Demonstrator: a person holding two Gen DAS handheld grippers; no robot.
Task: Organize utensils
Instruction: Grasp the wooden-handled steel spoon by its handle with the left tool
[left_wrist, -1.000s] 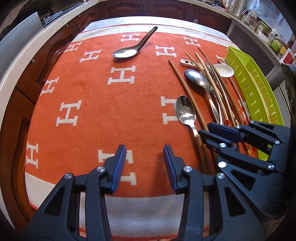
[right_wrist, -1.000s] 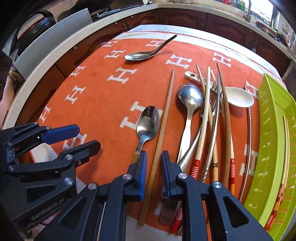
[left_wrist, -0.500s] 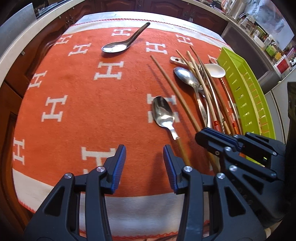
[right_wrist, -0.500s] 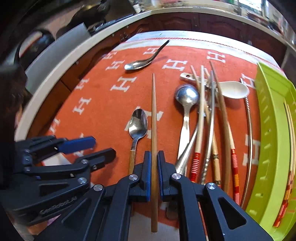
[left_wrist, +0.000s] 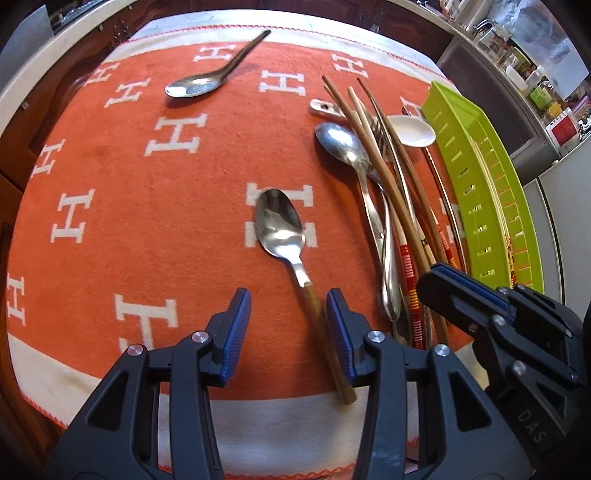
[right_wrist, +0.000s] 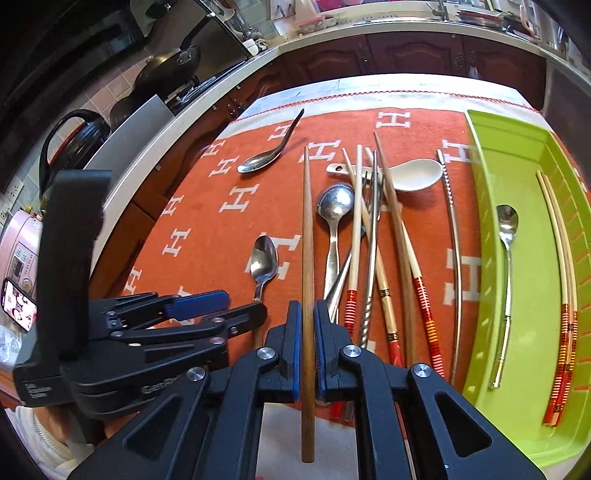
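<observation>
My right gripper is shut on a plain brown chopstick, held above the orange cloth. It points away from me. In the left wrist view that gripper shows at the right, holding the chopstick. My left gripper is open. The wooden handle of a small metal spoon lies between its jaws, near the right pad and not pressed by either. A pile of chopsticks, a fork and a metal spoon lies over a white ceramic spoon.
At the right a green tray holds a slim metal spoon and a red-ended chopstick pair. A dark soup spoon lies alone at the back. A metal chopstick lies beside the tray. Counter edge and pans sit beyond.
My right gripper closed on the brown chopstick and lifted it off the cloth. My left gripper slid right, so the wood-handled spoon's handle now lies between its jaws.
</observation>
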